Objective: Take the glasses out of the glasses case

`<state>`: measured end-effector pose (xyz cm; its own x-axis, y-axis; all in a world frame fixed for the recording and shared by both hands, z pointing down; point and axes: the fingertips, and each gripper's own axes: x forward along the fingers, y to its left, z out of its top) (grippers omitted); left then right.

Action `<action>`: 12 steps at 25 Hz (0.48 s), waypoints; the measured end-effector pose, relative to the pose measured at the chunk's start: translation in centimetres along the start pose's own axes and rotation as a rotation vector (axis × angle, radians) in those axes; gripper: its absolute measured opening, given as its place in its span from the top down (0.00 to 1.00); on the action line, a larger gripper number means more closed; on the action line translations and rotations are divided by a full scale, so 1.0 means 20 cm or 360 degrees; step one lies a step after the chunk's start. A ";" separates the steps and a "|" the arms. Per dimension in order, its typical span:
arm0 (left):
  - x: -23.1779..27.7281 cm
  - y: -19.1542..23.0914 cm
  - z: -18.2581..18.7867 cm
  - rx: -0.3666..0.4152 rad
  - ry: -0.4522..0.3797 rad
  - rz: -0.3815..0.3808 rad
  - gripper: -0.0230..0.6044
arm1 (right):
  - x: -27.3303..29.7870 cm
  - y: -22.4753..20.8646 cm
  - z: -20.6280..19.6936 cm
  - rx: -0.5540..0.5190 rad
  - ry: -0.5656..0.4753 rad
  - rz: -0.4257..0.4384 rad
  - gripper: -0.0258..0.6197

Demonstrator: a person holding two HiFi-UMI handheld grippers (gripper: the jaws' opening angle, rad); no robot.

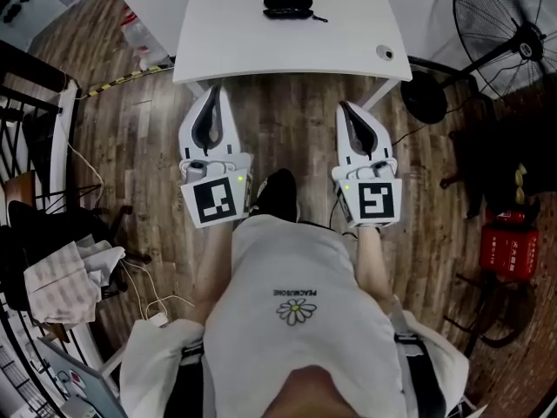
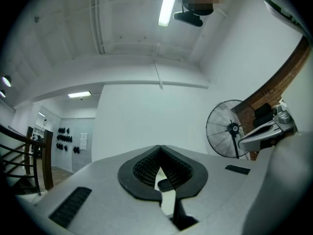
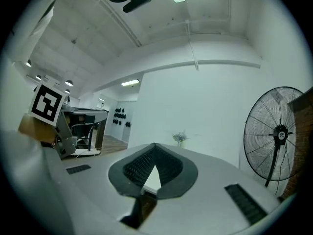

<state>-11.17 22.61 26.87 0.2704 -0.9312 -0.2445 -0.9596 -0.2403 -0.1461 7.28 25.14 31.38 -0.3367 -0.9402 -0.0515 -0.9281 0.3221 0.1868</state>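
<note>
The black glasses case [image 1: 287, 4] lies shut at the far middle of the white table [image 1: 226, 33]. Both grippers hang side by side over the wooden floor, short of the table's near edge and well apart from the case. My left gripper [image 1: 214, 94] has its jaws together with nothing between them. In the left gripper view the tips [image 2: 160, 148] meet, and a dark bit of the case [image 2: 165, 184] shows through the gap below them. My right gripper [image 1: 345, 107] is also shut and empty. Its tips [image 3: 155, 145] touch, with white tabletop behind them.
A black floor fan [image 1: 509, 33] stands to the right of the table. A red fire extinguisher [image 1: 509, 249] sits on the floor at the right. A chair with folded cloth [image 1: 61, 277] and a stair railing are at the left. A small round fitting [image 1: 384, 53] marks the table's near right corner.
</note>
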 end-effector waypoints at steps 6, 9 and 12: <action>0.08 -0.04 0.01 0.0035 -0.0031 -0.0042 0.94 | 0.05 -0.03 0.01 -0.0025 -0.0035 0.0057 0.95; 0.16 -0.05 0.00 0.0019 -0.0053 -0.0062 0.94 | 0.11 -0.04 0.00 -0.0058 -0.0085 0.0092 0.95; 0.25 -0.04 -0.02 -0.0003 -0.0060 -0.0067 0.94 | 0.18 -0.07 -0.02 -0.0077 -0.0083 0.0089 0.95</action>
<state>-9.08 18.03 26.11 0.3131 -0.9093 -0.2743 -0.9475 -0.2794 -0.1553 7.38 21.37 31.26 -0.3970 -0.9133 -0.0905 -0.8992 0.3673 0.2377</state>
